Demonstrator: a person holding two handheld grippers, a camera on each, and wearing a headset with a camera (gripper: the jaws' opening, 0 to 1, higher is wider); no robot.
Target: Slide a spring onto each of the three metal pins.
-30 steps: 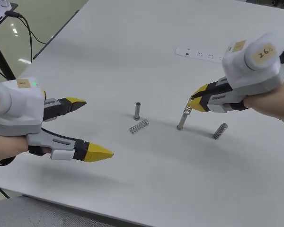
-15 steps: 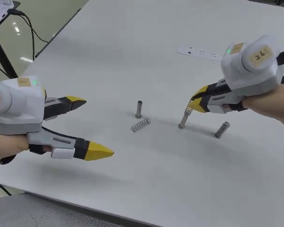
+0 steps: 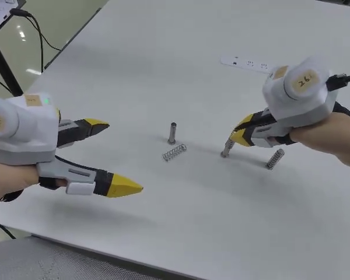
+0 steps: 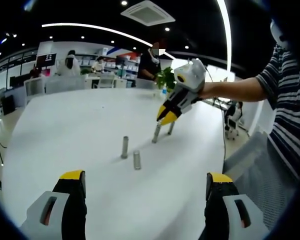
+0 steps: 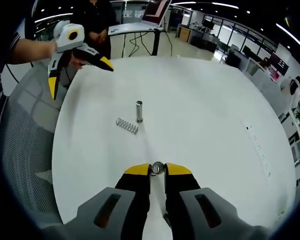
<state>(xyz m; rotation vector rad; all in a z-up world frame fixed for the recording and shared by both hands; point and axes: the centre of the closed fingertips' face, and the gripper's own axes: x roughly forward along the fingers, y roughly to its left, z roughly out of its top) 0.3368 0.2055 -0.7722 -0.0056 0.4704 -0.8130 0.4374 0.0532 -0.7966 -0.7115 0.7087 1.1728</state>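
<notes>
Lower than a second ago with the right tongs (image 3: 240,135), tips nearer the tabletop (image 3: 163,58) and further down the middle pin (image 3: 227,149); no change among the other pins and the loose spring. At far left in the head view, gripped in a hand, the left tongs (image 3: 121,156): spread wide, holding nothing, hovering above the tabletop and well apart from the parts. Same wide spread in the left gripper view, one yellow tip at each lower corner, with the pins ahead between them. Toward the middle, standing upright and bare, the left pin (image 3: 172,132). Lying on its side just beside that pin's foot, a loose spring (image 3: 174,153), touched by neither tongs. Next rightward, the middle pin, standing on the tabletop with the middle spring (image 3: 230,143) on its upper part. Pressed nearly together on the middle spring at the pin's head, the right tongs, held in the other hand; in the right gripper view, only a narrow gap between the yellow tips, with the pin's round top in it. Just right of that, the right pin (image 3: 275,158), sheathed along its length in its own spring, free of both tongs. Farther back on the tabletop, lying flat, a white power strip (image 3: 248,63)
</notes>
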